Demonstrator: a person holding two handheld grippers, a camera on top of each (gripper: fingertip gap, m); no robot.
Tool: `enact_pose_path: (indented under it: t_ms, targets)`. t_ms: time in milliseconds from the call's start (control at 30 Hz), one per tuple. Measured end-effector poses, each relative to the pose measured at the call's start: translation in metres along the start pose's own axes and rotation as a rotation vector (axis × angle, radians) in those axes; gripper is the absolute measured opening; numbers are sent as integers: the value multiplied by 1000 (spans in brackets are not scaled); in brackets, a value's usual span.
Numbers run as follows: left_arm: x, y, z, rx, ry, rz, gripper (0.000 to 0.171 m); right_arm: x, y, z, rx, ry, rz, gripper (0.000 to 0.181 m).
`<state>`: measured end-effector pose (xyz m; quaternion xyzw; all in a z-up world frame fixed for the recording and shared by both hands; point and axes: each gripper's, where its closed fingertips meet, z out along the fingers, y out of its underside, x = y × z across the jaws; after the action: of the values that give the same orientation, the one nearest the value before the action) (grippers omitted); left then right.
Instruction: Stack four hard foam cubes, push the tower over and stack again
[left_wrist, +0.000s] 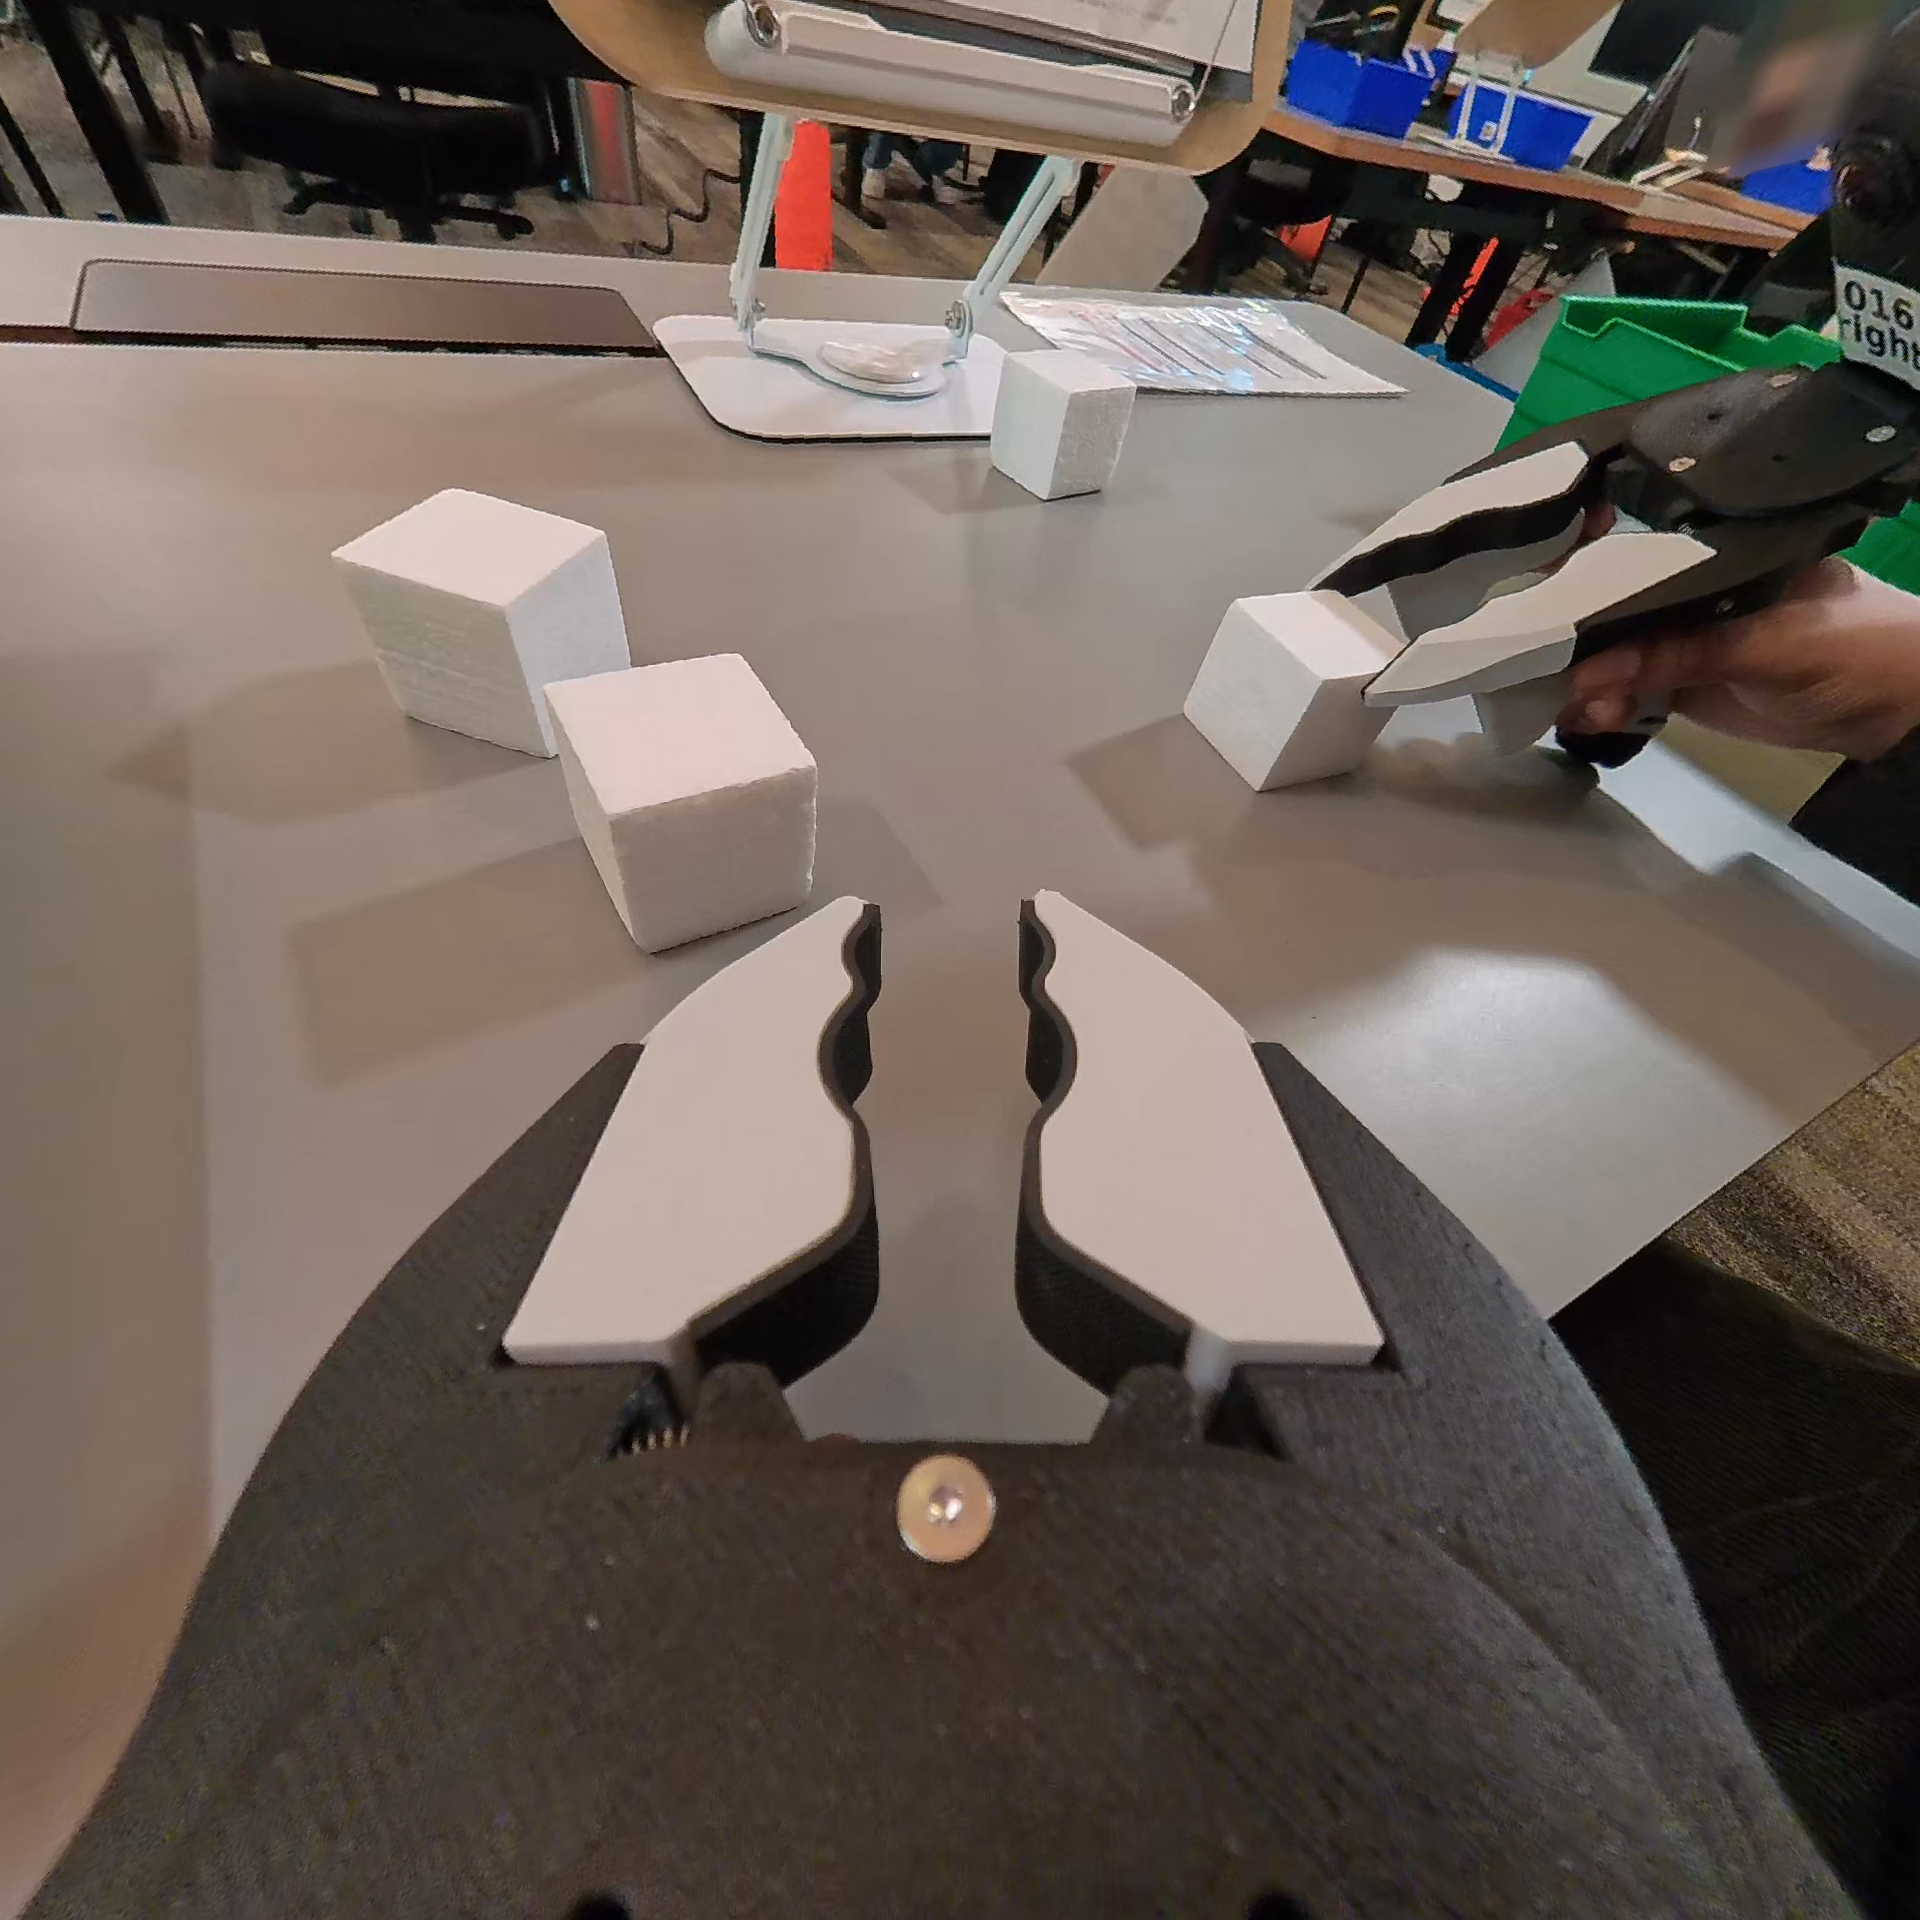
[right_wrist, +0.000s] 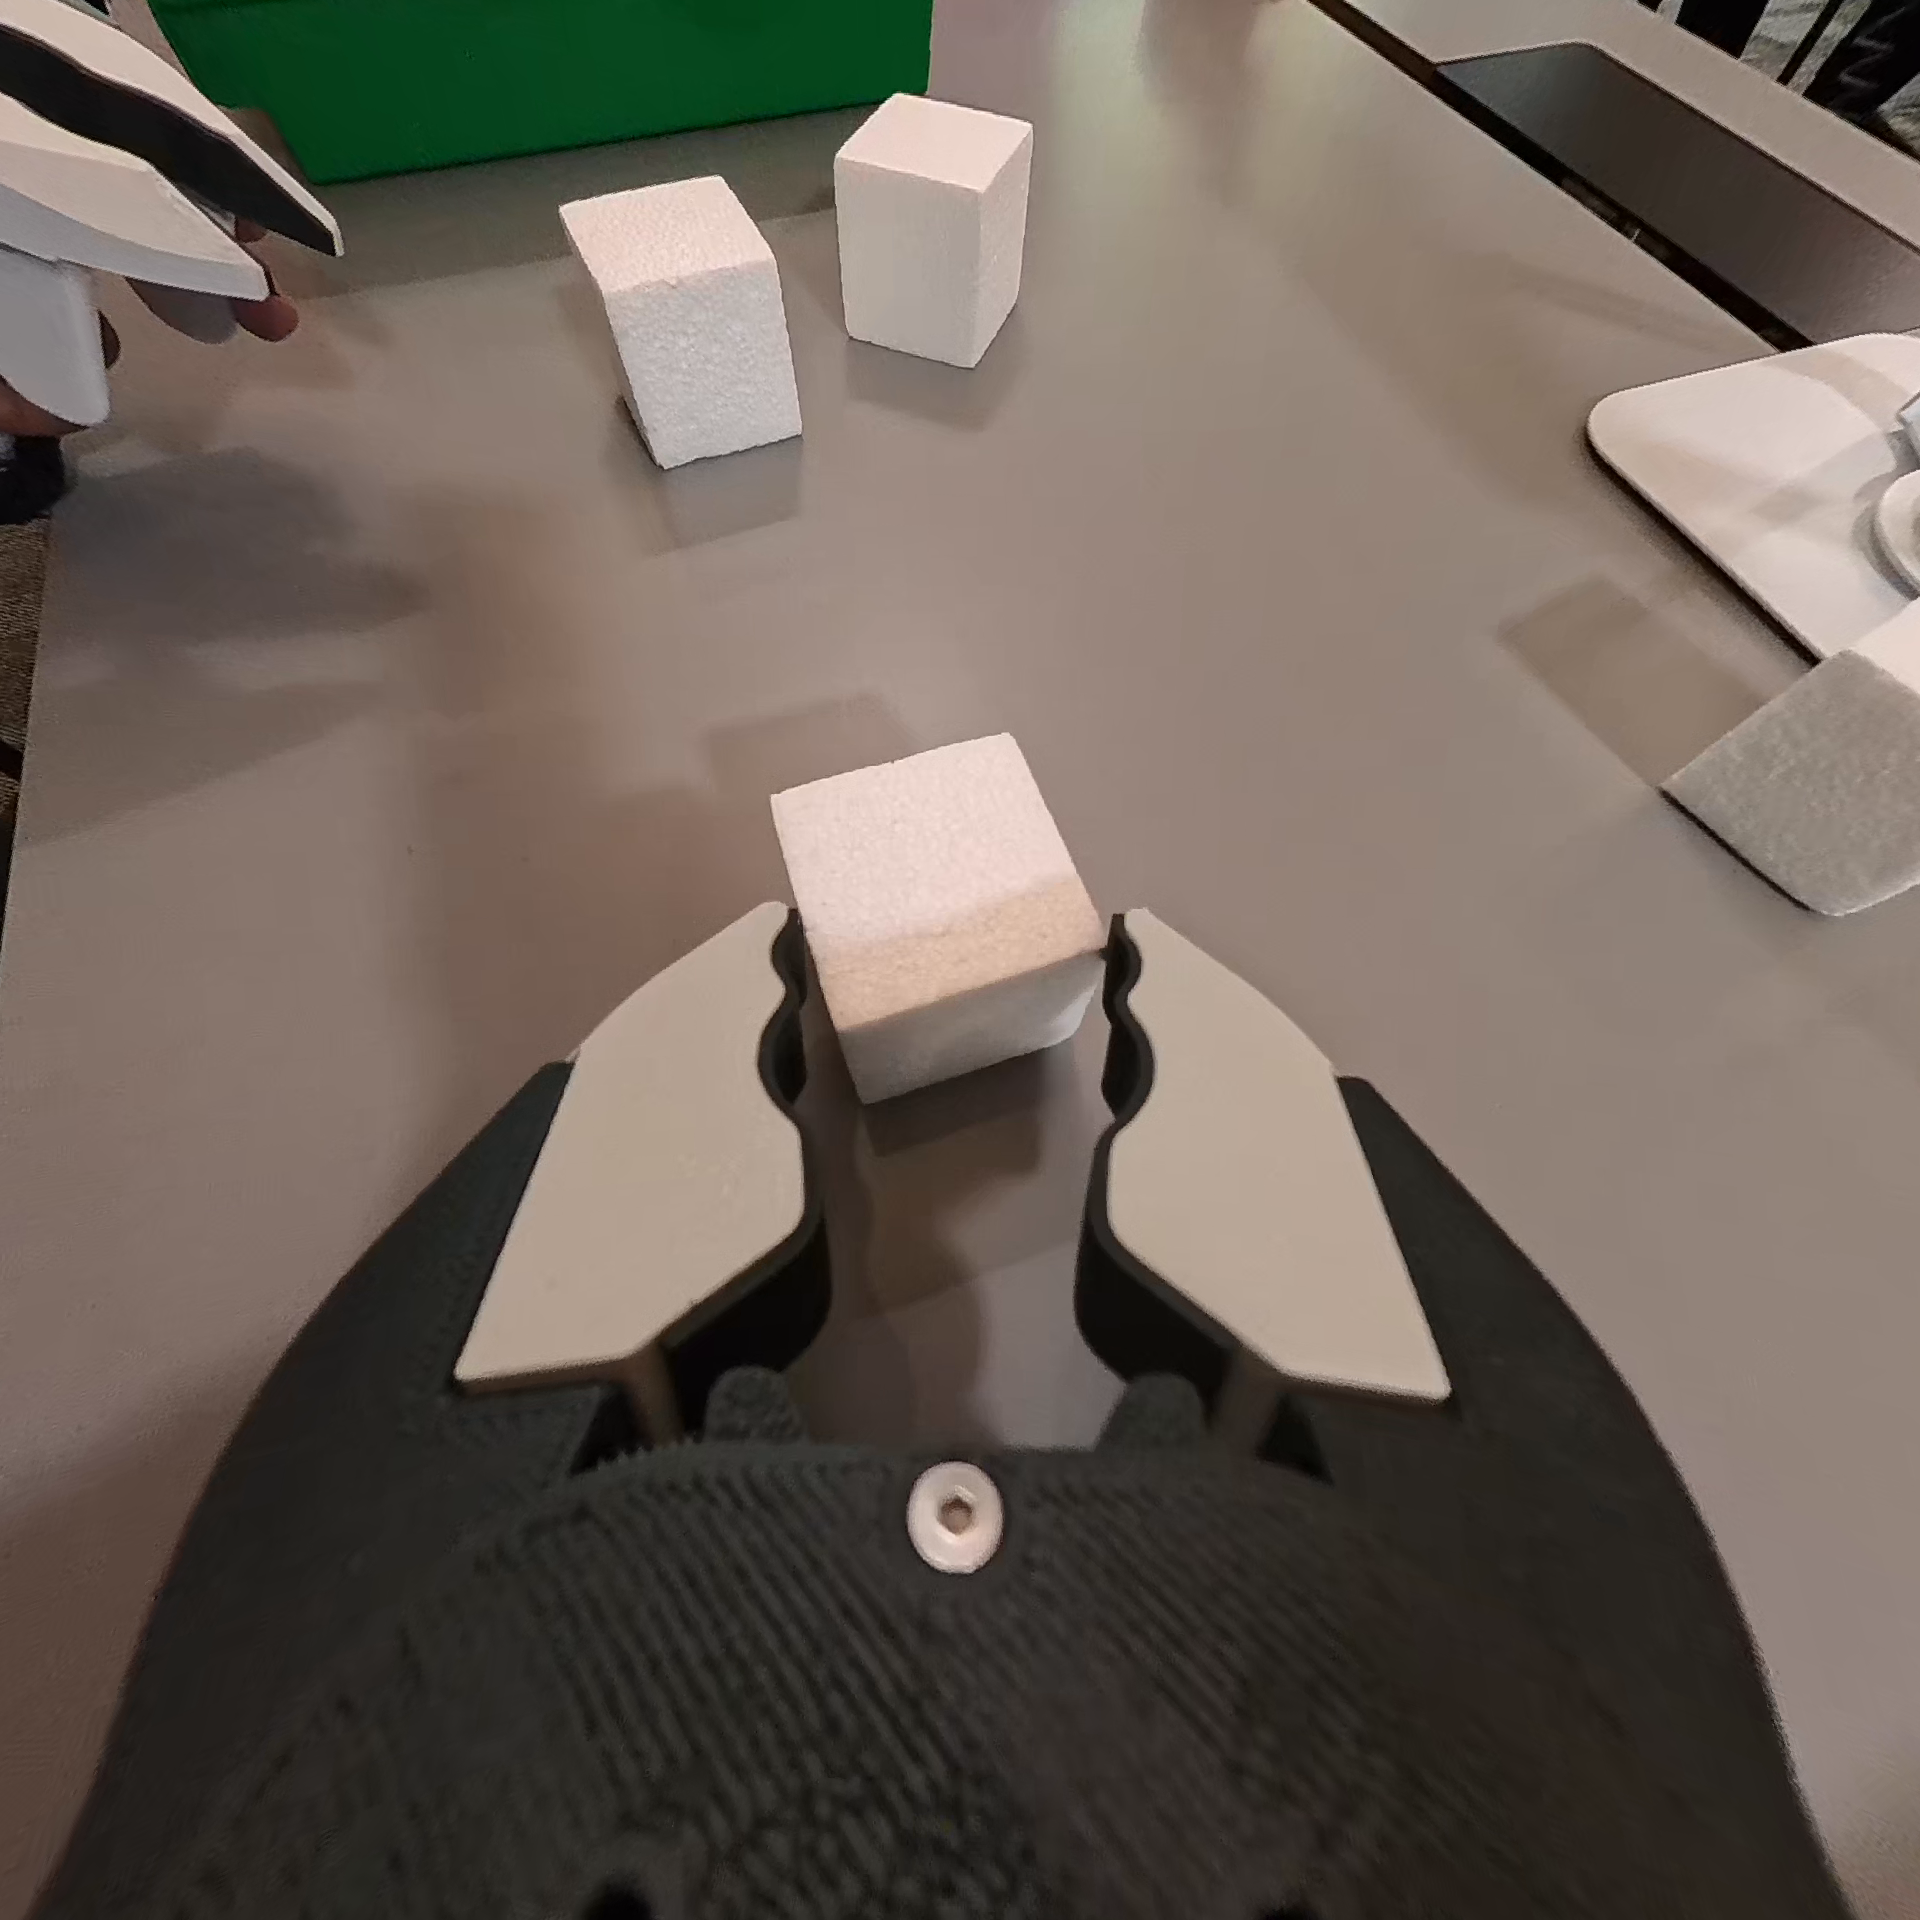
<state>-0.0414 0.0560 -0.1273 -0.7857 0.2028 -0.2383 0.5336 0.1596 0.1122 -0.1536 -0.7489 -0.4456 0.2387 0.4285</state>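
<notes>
Several white foam cubes stand on a grey table (left_wrist: 1039, 644). My left gripper (left_wrist: 948, 914) is open and empty, low over the table. The nearest cube (left_wrist: 686, 800) is just ahead and left of its fingertips, with a second cube (left_wrist: 488, 613) behind that. My right gripper (right_wrist: 954, 925) is open, its fingertips on either side of the near end of a cube (right_wrist: 925, 883) that rests on the table. That cube (left_wrist: 1288, 691) and the right gripper (left_wrist: 1345, 636) also show in the left wrist view. The left gripper (right_wrist: 301, 265) shows at the right wrist view's top left.
A fourth cube (left_wrist: 1060, 421) (right_wrist: 1808, 790) stands beside the white base of a stand (left_wrist: 831, 405) (right_wrist: 1745, 488). A clear plastic sleeve (left_wrist: 1195, 343) lies behind it. A green bin (left_wrist: 1662, 353) (right_wrist: 540, 73) sits off the table's edge. A dark flat slab (left_wrist: 353, 301) lies at the table's back. The grippers' ends are close to 20 cm from one another. To reach the nearest cube (left_wrist: 686, 800) in a straight line is about 6 cm for my left fingers, about 20 cm for my right.
</notes>
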Motion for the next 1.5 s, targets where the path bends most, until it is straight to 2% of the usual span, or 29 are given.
enact_pose_path:
  t_ms: [1100,1500]
  targets:
    - [0,1,0,-4,-1,1,26,1,2,-3,5,-7,2,56]
    - [-1,1,0,-8,-5,1,26,1,1,-4,8,-1,0,61]
